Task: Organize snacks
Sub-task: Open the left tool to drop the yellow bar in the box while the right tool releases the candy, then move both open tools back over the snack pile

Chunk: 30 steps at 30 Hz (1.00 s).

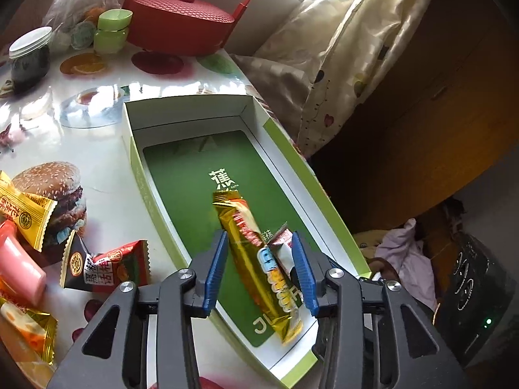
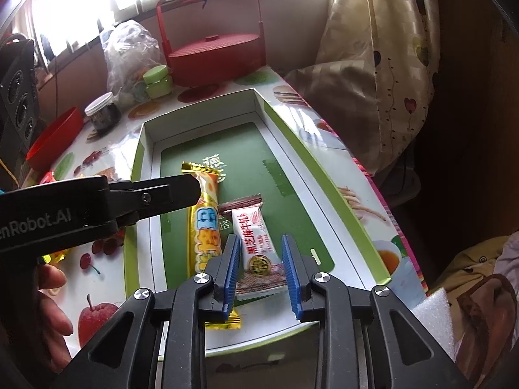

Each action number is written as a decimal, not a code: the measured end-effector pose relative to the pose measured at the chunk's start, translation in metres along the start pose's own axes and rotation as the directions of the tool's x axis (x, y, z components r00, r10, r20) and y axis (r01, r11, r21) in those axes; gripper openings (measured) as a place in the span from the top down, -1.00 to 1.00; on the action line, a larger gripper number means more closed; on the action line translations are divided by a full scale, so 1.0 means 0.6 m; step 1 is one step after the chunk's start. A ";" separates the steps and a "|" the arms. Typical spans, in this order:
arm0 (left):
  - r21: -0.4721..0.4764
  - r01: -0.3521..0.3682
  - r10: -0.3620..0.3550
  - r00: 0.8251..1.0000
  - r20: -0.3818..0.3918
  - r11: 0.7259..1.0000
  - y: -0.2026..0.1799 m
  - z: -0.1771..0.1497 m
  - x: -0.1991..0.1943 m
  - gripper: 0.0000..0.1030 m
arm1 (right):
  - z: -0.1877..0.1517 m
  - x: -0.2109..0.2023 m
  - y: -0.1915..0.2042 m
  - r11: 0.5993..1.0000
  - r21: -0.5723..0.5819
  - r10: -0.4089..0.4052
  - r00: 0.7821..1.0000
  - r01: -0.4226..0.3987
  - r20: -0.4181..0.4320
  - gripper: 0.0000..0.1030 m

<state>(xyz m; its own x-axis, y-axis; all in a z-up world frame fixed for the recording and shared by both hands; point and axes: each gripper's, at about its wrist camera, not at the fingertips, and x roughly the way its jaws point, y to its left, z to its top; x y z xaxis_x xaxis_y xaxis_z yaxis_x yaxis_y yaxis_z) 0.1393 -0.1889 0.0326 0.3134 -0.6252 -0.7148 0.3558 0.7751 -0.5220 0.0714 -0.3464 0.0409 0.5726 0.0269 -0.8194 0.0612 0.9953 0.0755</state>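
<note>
Judging from the box [image 1: 144, 175], two snacks lie inside: gold bar [image 1: 249, 253] between spread left tool [image 1: 259, 272], white bar [image 2: 259, 253] between spread right tool [image 2: 261, 272]; several wrapped snacks [image 1: 107, 267] wait on the tabletop [image 1: 107, 175].

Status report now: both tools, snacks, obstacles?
Left tool open over long gold snack bar. Right tool open around white candy packet. Both snacks in green cardboard box. No obstacles.
</note>
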 end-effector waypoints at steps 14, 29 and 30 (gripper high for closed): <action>-0.015 -0.039 0.040 0.994 0.097 0.999 0.023 -0.016 -0.086 0.18 | -0.004 -0.028 -0.015 0.999 0.028 -0.016 0.999 0.015 0.034 0.46; -0.113 -0.175 0.194 0.962 0.192 0.978 0.129 -0.058 -0.195 0.18 | 0.004 -0.045 0.075 0.990 -0.063 0.128 0.989 -0.123 0.074 0.46; -0.120 -0.182 0.202 0.960 0.192 0.976 0.135 -0.060 -0.198 0.18 | 0.005 -0.044 0.083 0.988 -0.074 0.139 0.988 -0.134 0.074 0.46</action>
<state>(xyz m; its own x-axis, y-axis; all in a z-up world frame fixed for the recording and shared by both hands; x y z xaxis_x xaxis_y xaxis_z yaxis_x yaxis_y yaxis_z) 0.0990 -0.0483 0.0582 0.5420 -0.4609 -0.7027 0.1850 0.8811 -0.4353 0.0619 -0.2980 0.0684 0.6343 0.1581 -0.7568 -0.0765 0.9869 0.1421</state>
